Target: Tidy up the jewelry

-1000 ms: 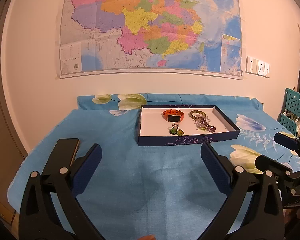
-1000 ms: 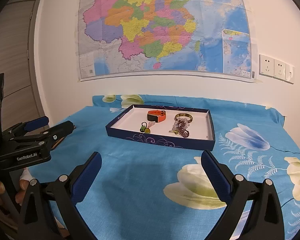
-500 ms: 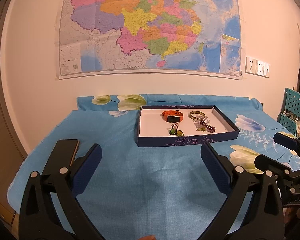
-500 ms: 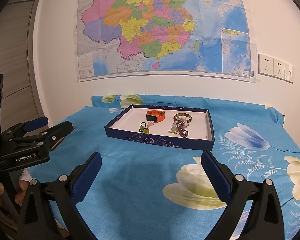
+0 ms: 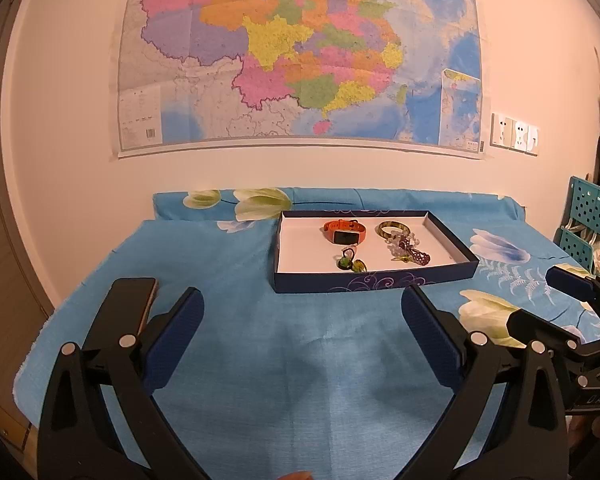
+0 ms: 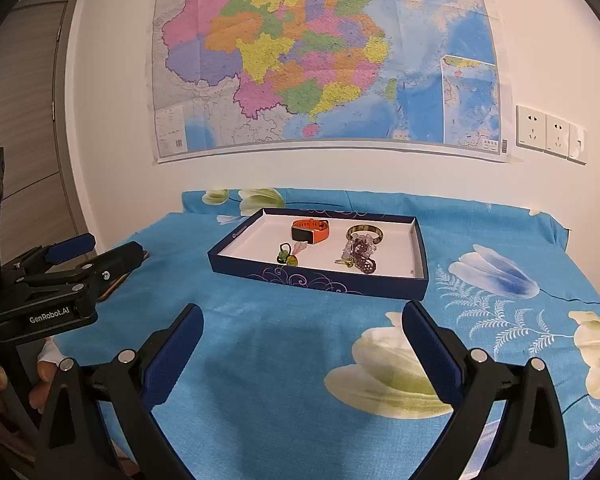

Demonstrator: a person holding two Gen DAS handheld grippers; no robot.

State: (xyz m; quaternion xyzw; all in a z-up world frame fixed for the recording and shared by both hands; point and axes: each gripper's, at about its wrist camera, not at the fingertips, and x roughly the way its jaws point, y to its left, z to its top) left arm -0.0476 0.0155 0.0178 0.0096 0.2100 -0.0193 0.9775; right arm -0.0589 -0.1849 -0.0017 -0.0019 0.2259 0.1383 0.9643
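A dark blue tray [image 5: 374,280] [image 6: 316,280] with a white floor stands at the far middle of the blue cloth table. In it lie an orange smartwatch [image 5: 345,232] [image 6: 310,230], a greenish bangle [image 5: 392,227] [image 6: 365,233], a purple bead bracelet pile [image 5: 410,251] [image 6: 360,260] and a small green and black hair tie [image 5: 350,262] [image 6: 286,255]. My left gripper [image 5: 300,320] is open and empty, well short of the tray. My right gripper [image 6: 300,332] is open and empty, also short of the tray.
A phone-like flat object [image 5: 148,300] lies on the table at the left, partly behind my left finger. A teal plastic rack [image 5: 588,220] stands off the right edge. A wall with a map [image 5: 300,52] backs the table. The table's left edge [image 5: 32,356] is close.
Both views have shifted very slightly; the tray and jewelry stay in place. Both grippers remain open.
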